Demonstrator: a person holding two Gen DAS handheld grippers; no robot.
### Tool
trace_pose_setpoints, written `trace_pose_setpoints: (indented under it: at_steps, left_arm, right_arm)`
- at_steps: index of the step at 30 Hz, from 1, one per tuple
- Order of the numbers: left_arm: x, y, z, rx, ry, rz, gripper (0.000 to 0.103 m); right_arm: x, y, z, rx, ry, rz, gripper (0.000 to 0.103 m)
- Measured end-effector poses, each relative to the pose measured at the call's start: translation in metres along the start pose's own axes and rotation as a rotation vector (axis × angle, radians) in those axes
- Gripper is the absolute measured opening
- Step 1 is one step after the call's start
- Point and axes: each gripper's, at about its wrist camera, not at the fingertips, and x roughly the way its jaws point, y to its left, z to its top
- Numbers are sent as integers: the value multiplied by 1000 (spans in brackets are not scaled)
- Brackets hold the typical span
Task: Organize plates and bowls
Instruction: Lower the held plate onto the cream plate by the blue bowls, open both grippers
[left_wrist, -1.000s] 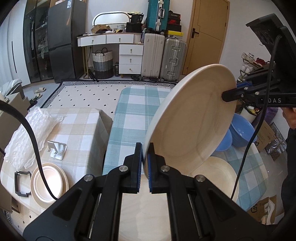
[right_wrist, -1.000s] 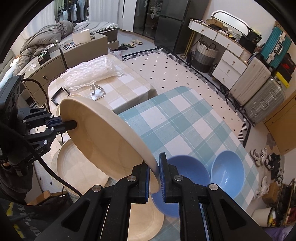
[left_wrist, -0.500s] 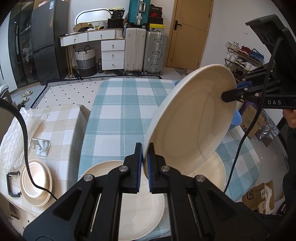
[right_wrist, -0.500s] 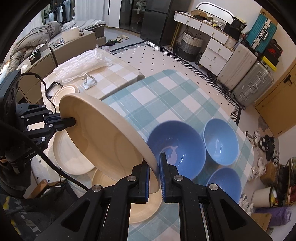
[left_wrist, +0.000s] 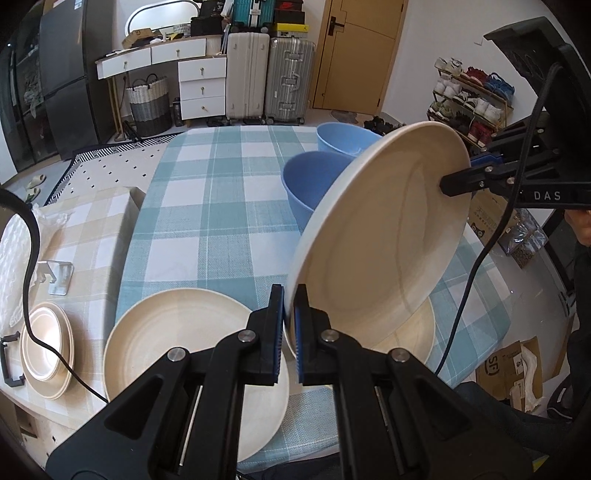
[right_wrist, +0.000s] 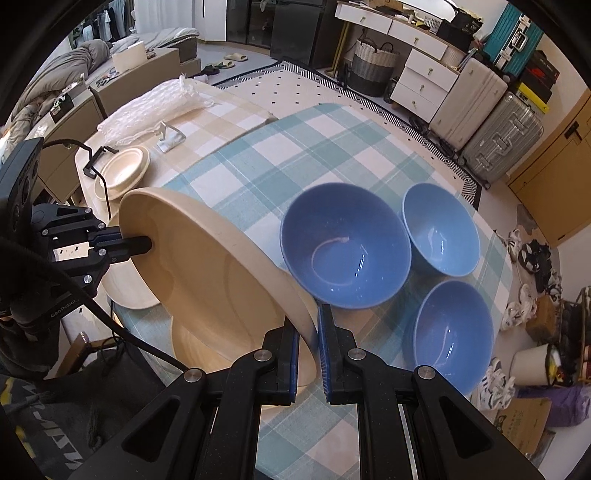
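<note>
carrying 1 cream plate (left_wrist: 384, 229) tilted above the checked table (left_wrist: 214, 206), left gripper (left_wrist: 289, 332) and right gripper (right_wrist: 307, 354) each pinching opposite rim edges. next i'd level it and lower it onto a cream plate on the table (left_wrist: 166, 332), i judge, clear of the blue bowls (right_wrist: 345, 254).

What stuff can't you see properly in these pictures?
- Plate lying under the held plate: in both wrist views the held plate covers most of it; only an edge shows.
- The third blue bowl: left wrist view shows only two, and the held plate hides it there.
- The nearest flat plate: the left gripper covers its near side.
- The person: only a sleeve at the frame edge.
</note>
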Motion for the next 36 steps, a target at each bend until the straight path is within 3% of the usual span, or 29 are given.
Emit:
trace_pose_setpoints:
  at_steps: [13, 36]
  left_arm:
    - [52, -6, -17, -4, 98, -39, 2]
    - [102, 5, -22, -8, 102, 1, 8]
  right_arm:
    - [49, -16, -21, 39, 74, 35, 11]
    - [115, -24, -43, 90, 95, 77, 13]
